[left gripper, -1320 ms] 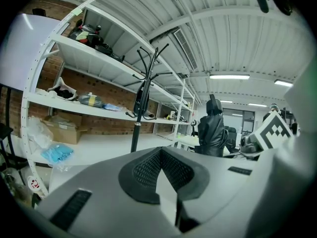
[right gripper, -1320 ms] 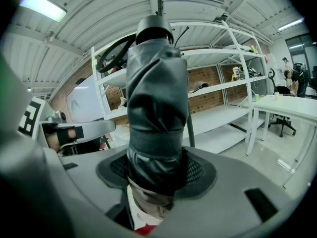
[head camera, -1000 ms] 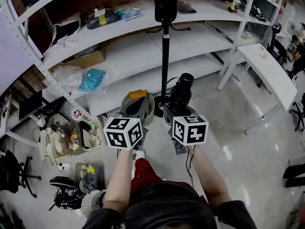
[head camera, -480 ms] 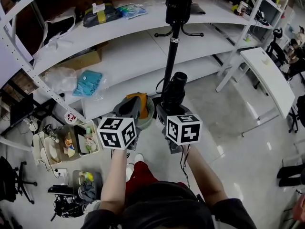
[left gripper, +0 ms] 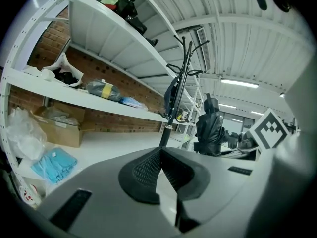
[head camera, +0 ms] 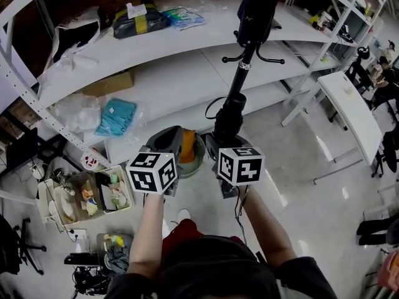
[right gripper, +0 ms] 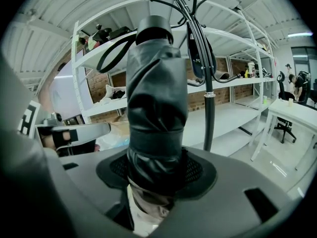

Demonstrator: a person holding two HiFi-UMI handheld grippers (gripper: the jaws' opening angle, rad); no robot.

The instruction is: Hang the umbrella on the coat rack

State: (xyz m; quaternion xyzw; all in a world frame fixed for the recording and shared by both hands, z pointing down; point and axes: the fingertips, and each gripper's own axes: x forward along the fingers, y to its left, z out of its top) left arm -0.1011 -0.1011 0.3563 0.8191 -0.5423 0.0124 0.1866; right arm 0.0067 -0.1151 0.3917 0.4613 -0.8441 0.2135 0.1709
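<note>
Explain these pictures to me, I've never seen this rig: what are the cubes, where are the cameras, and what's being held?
There is no robot here: a person holds a two-jaw gripper in each hand. The marker cubes are part of the grippers. The head view looks down from the person's head. The other two cameras ride on the grippers and look along their jaws. The right gripper is clamped on a folded black umbrella. The left gripper is shut and empty. Ahead stands the coat rack, in front of white shelves that hold a box.
</note>
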